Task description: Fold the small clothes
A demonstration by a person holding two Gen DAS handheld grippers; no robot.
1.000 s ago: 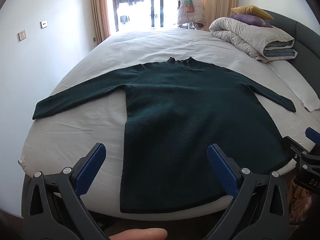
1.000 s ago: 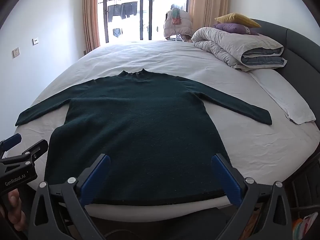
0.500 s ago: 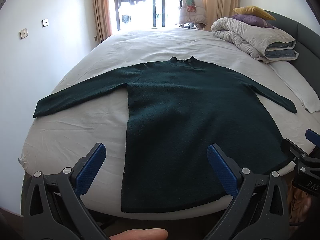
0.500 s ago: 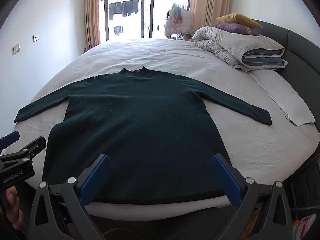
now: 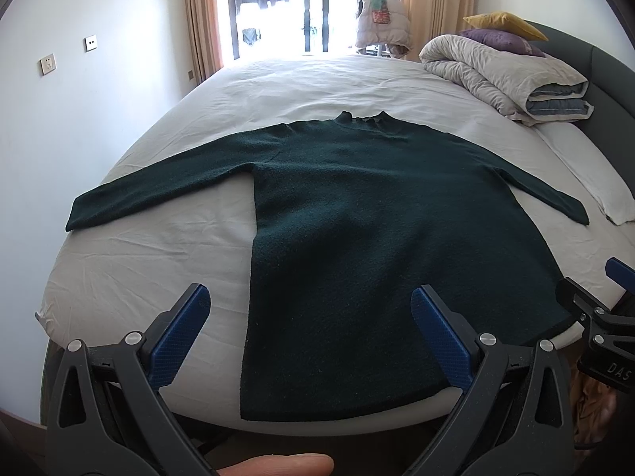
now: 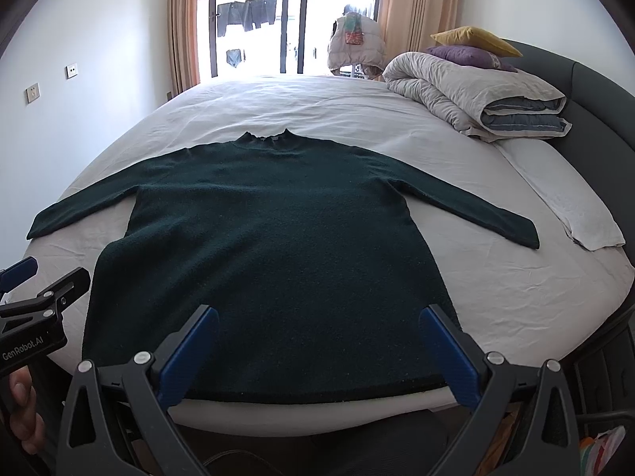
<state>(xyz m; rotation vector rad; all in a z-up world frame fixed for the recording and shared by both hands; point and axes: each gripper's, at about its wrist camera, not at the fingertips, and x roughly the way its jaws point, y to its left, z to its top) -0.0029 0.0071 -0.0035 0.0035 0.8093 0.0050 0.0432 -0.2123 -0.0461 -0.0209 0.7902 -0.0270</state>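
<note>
We're in a home bedroom: a wide bed (image 6: 516, 289) ahead of the jaws, rolled duvet (image 6: 468, 91) and pillows (image 6: 472, 39) far right, curtained balcony door (image 6: 285, 20) beyond.

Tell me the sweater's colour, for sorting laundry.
Dark green sweater, plain; clearest in the right wrist view.

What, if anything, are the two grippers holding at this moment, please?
Nothing. The left gripper and right gripper both hover open near the hem of the dark green sweater, which lies flat on the bed.
</note>
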